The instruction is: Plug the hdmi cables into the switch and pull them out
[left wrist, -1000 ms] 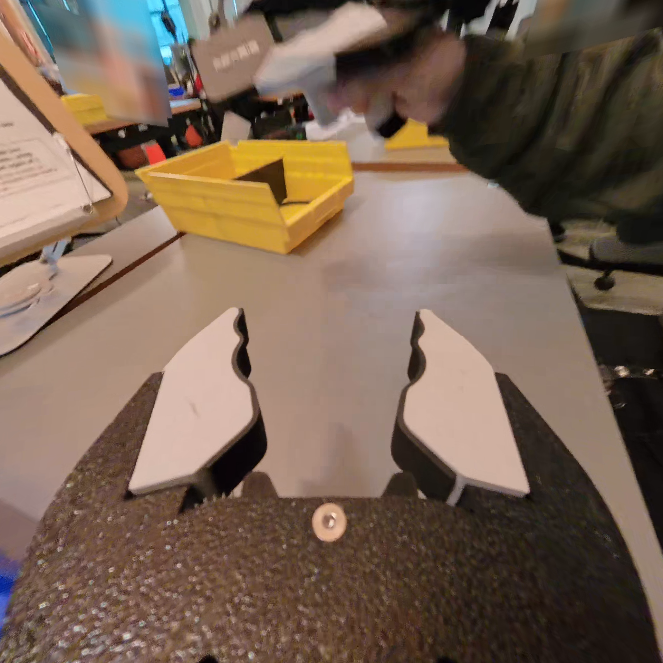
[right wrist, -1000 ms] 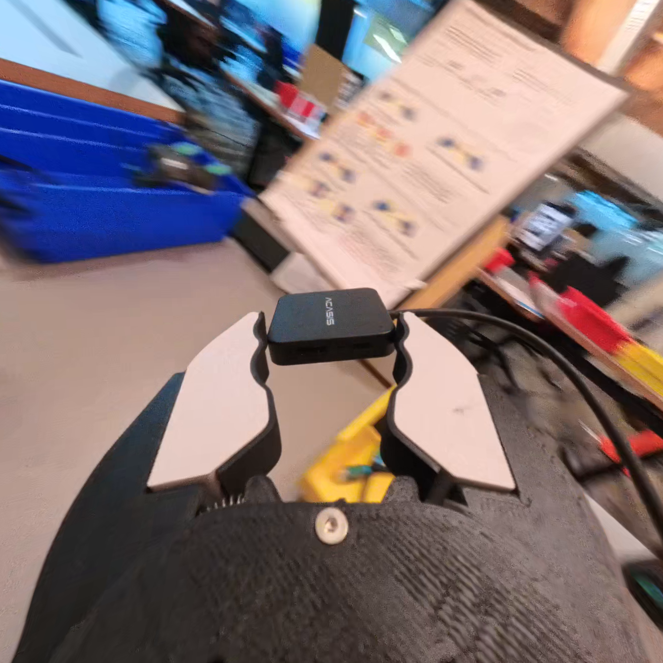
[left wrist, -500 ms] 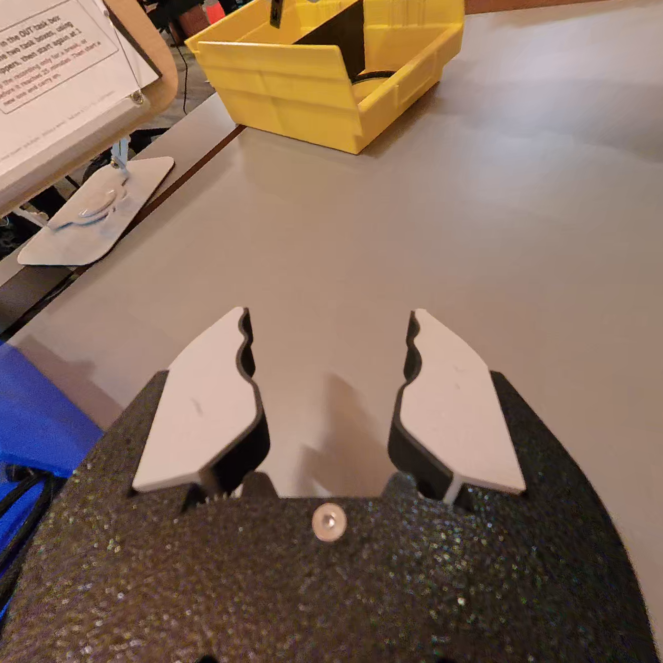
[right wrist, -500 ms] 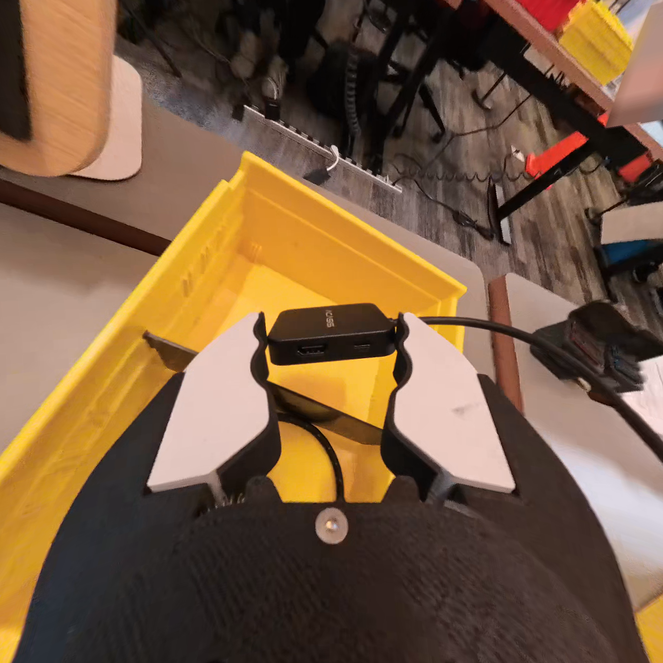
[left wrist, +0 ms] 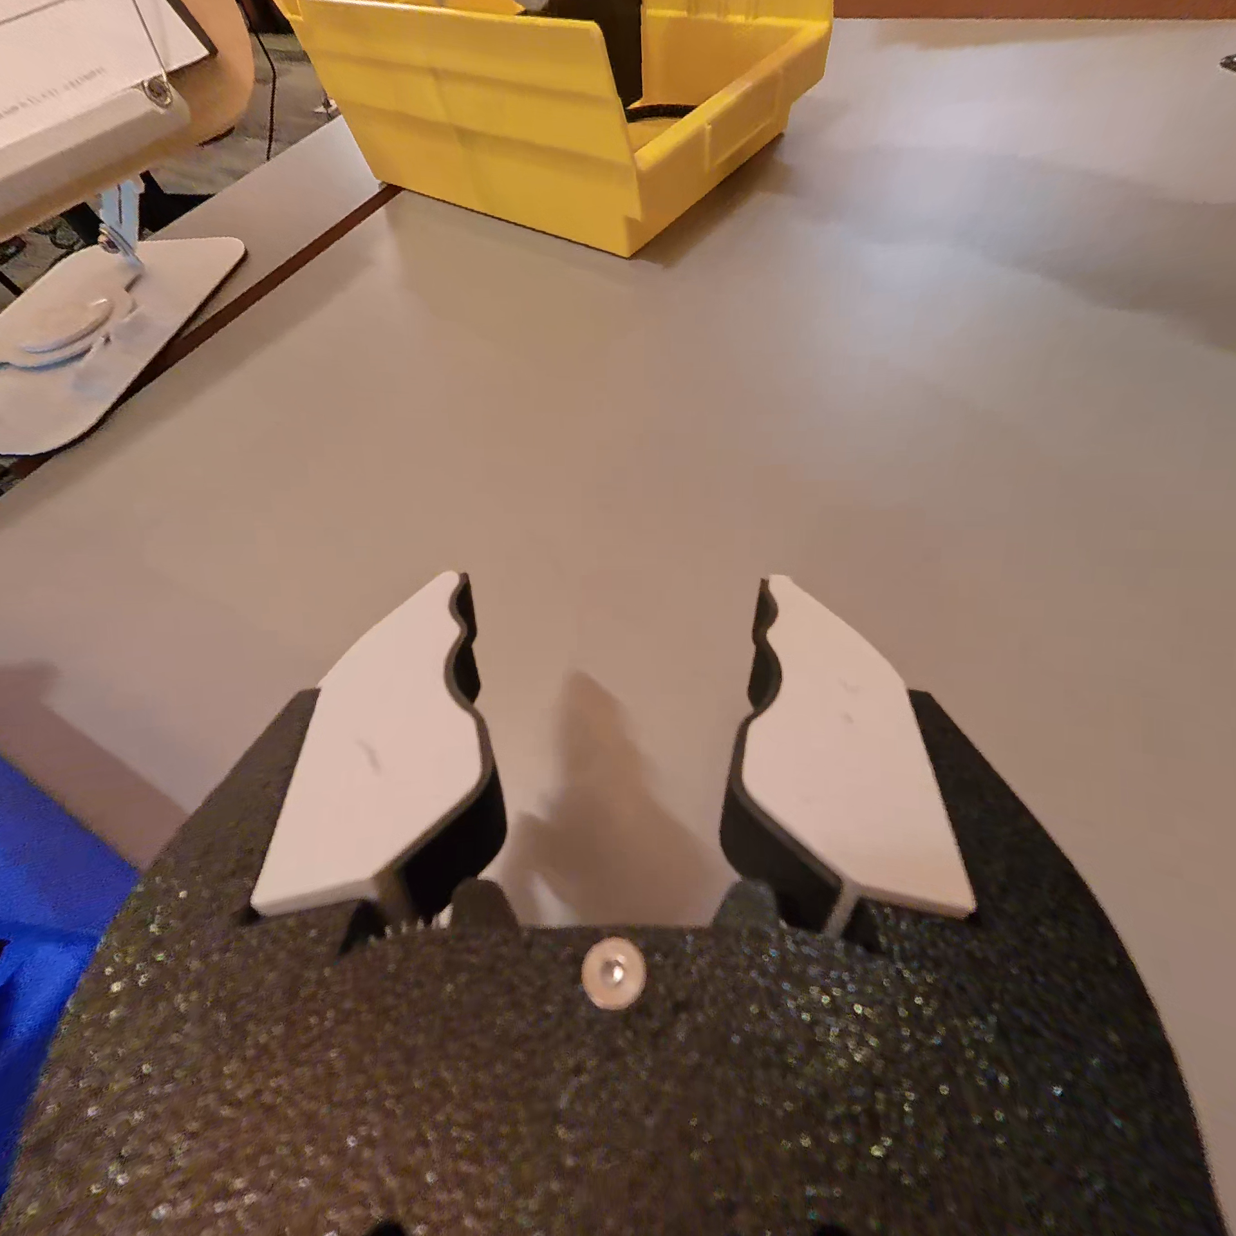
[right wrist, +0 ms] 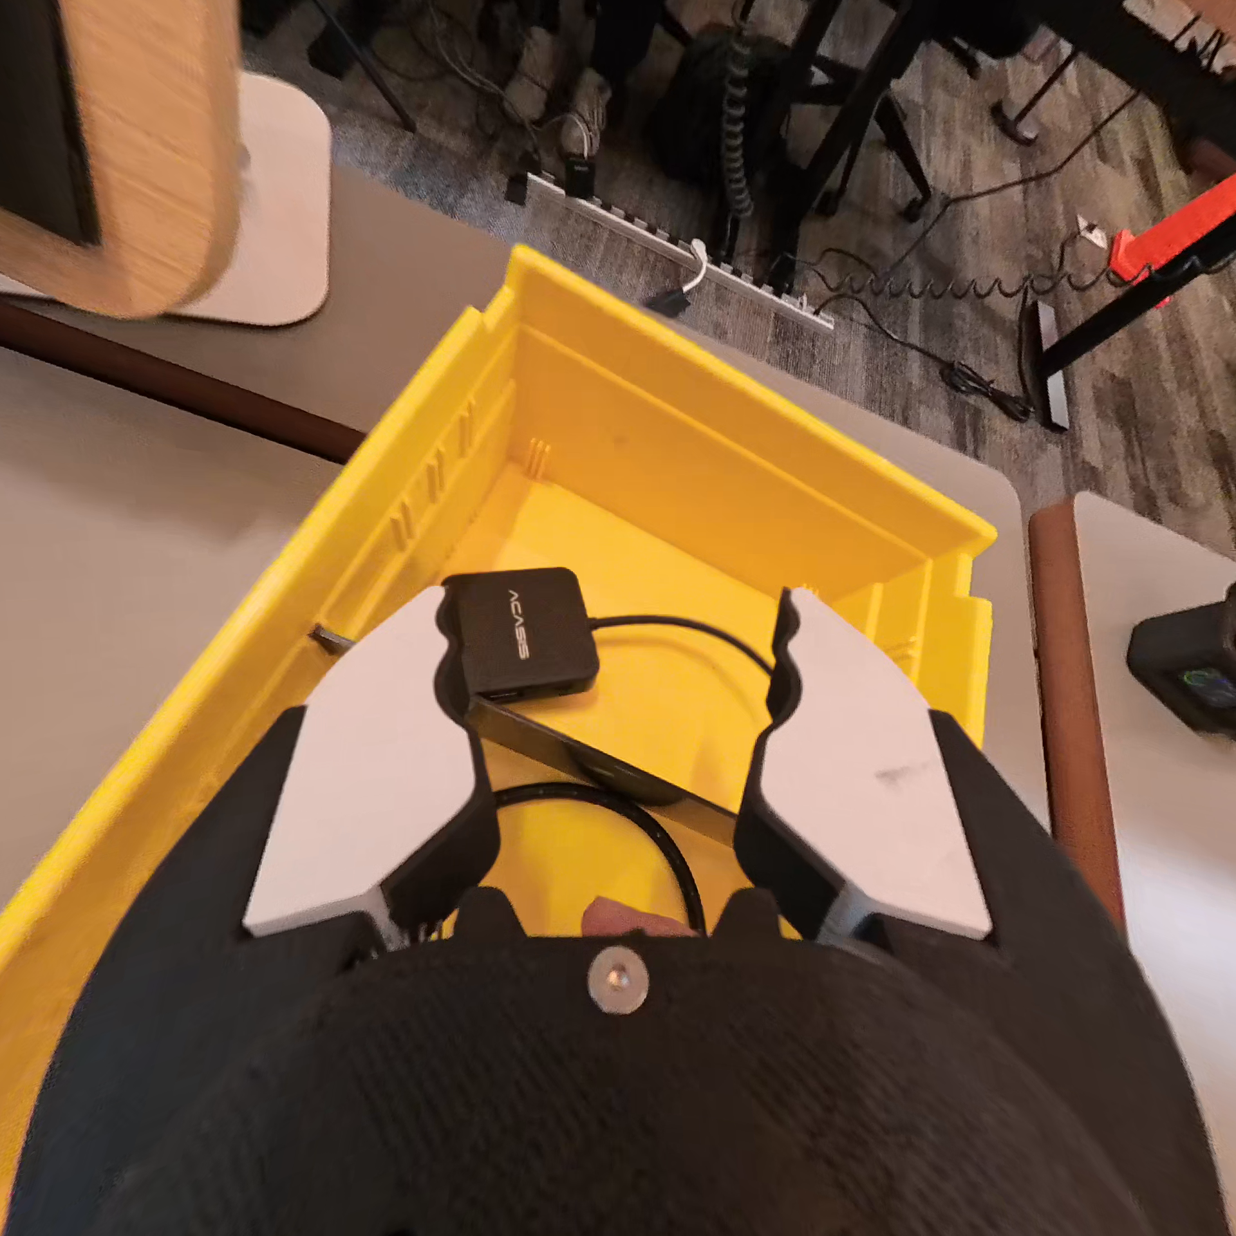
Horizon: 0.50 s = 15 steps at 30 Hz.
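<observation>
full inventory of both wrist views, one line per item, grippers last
switch: 1, black, inside the yellow bin, lying loose, its cable attached
cable: 1, black, curving across the bin floor from the switch
divider: 1, black, crossing the bin
bin: 1, yellow, at the table's far edge
table: 1, grey
stand: 1, pale base with a wood-edged board, left of the bin
blue bin: 1, at the left gripper's left
power strip: 1, white, on the floor
left gripper: 1, black with white fingers, open, empty over bare table
right gripper: 1, same, open above the bin
</observation>
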Available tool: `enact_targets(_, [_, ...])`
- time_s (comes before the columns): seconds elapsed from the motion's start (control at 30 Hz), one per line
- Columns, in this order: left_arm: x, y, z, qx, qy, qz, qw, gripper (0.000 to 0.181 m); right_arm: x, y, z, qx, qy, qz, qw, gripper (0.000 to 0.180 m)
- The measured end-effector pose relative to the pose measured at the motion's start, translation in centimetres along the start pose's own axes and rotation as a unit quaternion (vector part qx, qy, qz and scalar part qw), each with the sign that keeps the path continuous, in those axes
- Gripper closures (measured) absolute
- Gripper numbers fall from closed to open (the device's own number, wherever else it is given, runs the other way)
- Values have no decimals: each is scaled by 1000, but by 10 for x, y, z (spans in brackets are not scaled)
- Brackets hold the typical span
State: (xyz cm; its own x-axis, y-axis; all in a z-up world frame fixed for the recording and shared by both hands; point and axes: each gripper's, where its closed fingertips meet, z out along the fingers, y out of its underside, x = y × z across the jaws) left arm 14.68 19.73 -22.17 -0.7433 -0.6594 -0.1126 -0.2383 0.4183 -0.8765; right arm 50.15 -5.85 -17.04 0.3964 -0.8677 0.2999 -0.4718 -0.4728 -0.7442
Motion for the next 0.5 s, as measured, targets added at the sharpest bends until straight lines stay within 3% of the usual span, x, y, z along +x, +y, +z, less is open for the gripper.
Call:
enact_targets(0.13, [-4,-3,-4,11,-5,-8,1000,103,-19,-29,-24,67,-9,-7,998,80])
enact_targets(0.27, [-20,-17,-23,48,-28,-49,997,109,-74,-40,-81,161,-72,-4,984,82])
enact_targets(0.5, [-88,-32,-96,101,-193,-168,961,125,-175,29,-167,228,-180,-35,956,96])
